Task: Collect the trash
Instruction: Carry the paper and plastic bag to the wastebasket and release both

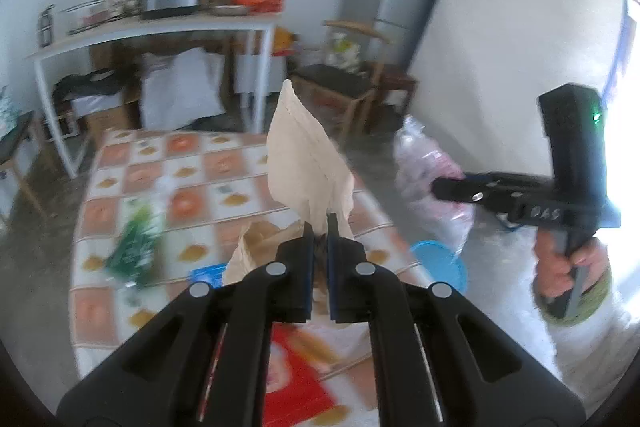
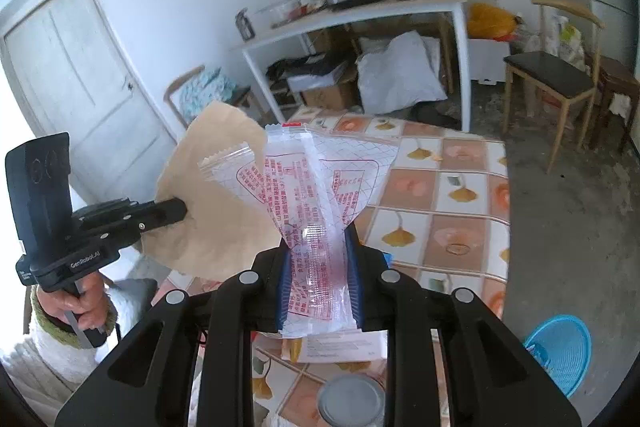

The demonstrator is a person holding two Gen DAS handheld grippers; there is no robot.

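On the bench with its checked cloth, more litter waited: a green wrapper, a brown paper bag and a red packet, with a blue basket on the floor just beside it, likely the place for your trash. You carried two pieces clear above the bench. The tan paper sheet looked light and limp but creasable, so a pinch at its lower edge served well. The clear printed wrapper seemed lighter still, slick and crinkly, likely to slip unless you gripped it at the bunched waist. Your left hand-held gripper was clenched on the tan paper's bottom corner. Your right hand-held gripper was clamped on the wrapper's gathered middle, jaws only partly closed around it.
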